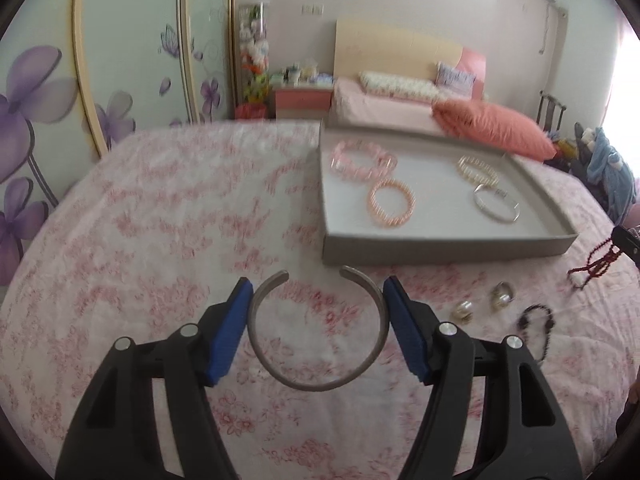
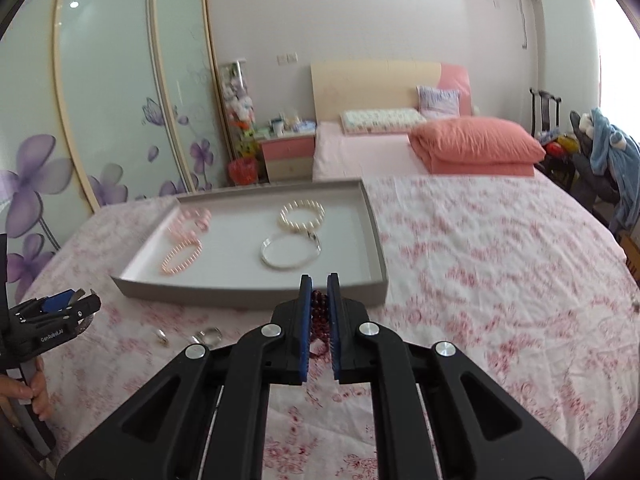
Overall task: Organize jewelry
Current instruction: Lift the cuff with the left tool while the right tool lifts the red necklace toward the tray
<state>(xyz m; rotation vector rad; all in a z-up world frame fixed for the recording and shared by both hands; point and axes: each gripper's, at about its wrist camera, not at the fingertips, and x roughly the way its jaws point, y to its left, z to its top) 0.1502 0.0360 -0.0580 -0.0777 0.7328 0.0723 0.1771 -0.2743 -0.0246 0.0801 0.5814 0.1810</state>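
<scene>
My left gripper (image 1: 318, 292) is shut on a silver open cuff bangle (image 1: 316, 380), its blue pads pressing the bangle's two sides, above the floral cloth in front of the grey tray (image 1: 440, 248). My right gripper (image 2: 319, 284) is shut on a dark red bead string (image 2: 319, 314), just before the tray's near wall (image 2: 248, 294). The string also shows hanging in the left wrist view (image 1: 598, 264). In the tray lie pink bead bracelets (image 1: 392, 202), a pearl bracelet (image 2: 302, 216) and a silver bangle (image 2: 290, 250).
Two rings (image 1: 502, 296) (image 1: 464, 310) and a black bead bracelet (image 1: 538, 326) lie on the cloth right of my left gripper. The left gripper shows at the right wrist view's left edge (image 2: 60, 312). A bed with a coral pillow (image 2: 476, 142) lies beyond.
</scene>
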